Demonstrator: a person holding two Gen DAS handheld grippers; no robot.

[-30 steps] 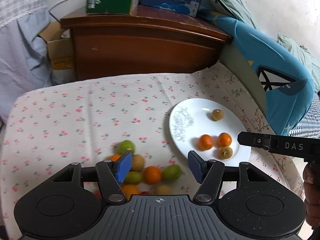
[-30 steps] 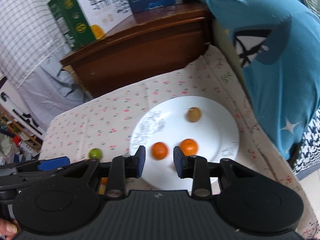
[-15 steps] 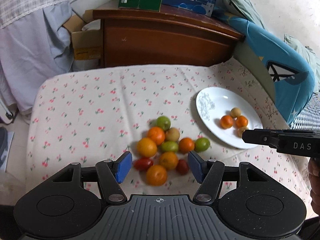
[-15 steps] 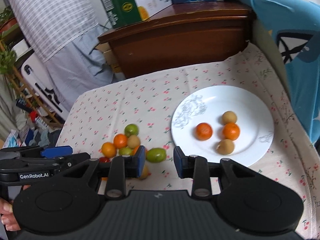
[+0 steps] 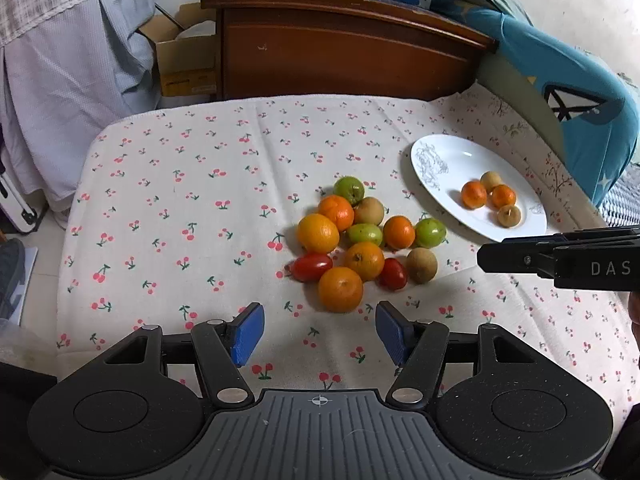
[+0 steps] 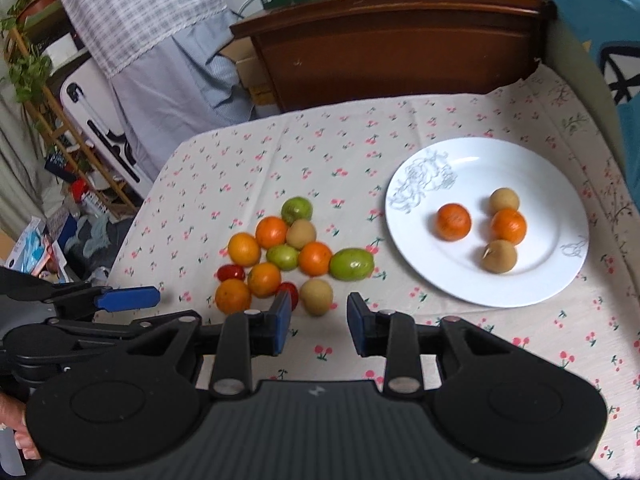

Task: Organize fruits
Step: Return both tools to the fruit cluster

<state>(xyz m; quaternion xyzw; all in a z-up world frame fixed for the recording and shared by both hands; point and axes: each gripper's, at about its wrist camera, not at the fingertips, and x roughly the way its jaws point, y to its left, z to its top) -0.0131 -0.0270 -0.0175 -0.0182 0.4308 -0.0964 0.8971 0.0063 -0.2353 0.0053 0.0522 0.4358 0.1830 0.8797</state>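
Note:
A pile of oranges, green fruits, brown fruits and red tomatoes lies on the cherry-print cloth; it also shows in the right wrist view. A white plate to the right holds two oranges and two brown fruits; in the right wrist view the plate is at right. My left gripper is open and empty, just short of the pile. My right gripper is open and empty, near a brown fruit.
A wooden cabinet with boxes on top stands behind the table. A blue cushion lies at the right edge. Hanging cloth and a cardboard box are at the left. A plant shelf stands far left.
Both grippers have pulled back and up from the table, so the whole pile and plate now show. Both stay open and empty. The fruits have not moved.

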